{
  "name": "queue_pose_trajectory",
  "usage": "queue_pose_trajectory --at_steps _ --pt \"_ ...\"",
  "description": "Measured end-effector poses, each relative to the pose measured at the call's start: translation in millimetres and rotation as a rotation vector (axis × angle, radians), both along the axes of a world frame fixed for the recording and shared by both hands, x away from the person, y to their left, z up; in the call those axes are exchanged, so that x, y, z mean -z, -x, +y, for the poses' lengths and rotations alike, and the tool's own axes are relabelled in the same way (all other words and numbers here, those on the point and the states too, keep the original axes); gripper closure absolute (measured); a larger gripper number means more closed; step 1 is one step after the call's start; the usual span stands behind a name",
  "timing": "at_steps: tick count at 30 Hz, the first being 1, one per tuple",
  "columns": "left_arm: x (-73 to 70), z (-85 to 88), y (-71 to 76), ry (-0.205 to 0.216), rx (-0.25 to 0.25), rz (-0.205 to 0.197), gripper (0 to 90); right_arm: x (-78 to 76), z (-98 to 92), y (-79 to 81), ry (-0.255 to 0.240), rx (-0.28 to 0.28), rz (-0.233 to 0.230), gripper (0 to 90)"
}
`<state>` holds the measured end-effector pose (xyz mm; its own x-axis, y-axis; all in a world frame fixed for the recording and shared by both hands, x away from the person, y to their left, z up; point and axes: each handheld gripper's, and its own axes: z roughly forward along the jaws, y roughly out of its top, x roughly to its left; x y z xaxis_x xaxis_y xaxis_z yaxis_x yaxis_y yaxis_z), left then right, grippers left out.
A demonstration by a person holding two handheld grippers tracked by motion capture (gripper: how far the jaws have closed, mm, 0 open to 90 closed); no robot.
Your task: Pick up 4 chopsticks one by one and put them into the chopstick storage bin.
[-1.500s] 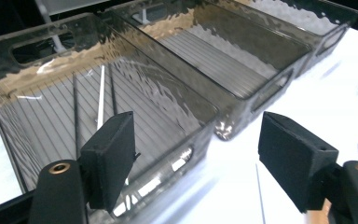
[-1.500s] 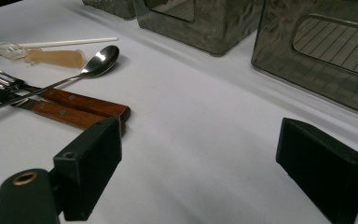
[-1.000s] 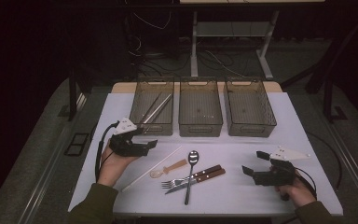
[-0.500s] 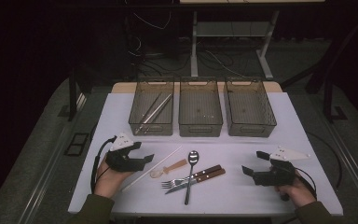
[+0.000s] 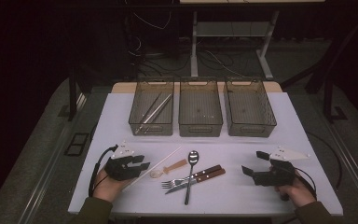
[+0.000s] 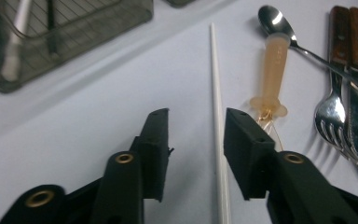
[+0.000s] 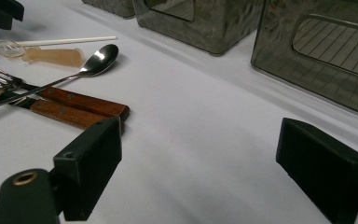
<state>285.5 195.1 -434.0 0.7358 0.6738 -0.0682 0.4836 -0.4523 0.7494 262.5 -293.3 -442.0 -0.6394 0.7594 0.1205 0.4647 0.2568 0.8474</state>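
no readable text, labels or numbers

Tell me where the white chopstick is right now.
In the left gripper view the white chopstick lies on the table between the left gripper's open jaws, left of the translucent spoon.

Left gripper (image 6: 193,126) jaws closing; right gripper (image 7: 200,163) jaws wide.

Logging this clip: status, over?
Left gripper astride the white chopstick, jaws just closing, pads not yet on it. Right gripper open, holding nothing. Clear spoon close beside the chopstick.
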Motion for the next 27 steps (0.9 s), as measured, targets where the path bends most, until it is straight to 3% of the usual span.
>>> queue_pose_trajectory --at_steps 8,16,22,27 --pt "4.1 -3.3 -1.4 0.016 0.034 0.051 72.9 -0.1 0.0 0.0 0.000 -0.001 0.000 14.3" --pt "7.9 -6.3 -3.3 -0.006 0.056 0.100 79.6 -0.4 0.2 0.3 -0.002 -0.001 0.001 14.3" --pt "11.0 -9.3 -4.2 -0.035 0.074 0.115 81.8 -0.4 0.1 0.2 -0.003 0.000 0.001 14.4" --pt "12.0 -11.1 -1.4 -0.033 0.050 0.111 82.5 -0.4 -0.1 0.2 -0.003 0.000 0.001 14.4"
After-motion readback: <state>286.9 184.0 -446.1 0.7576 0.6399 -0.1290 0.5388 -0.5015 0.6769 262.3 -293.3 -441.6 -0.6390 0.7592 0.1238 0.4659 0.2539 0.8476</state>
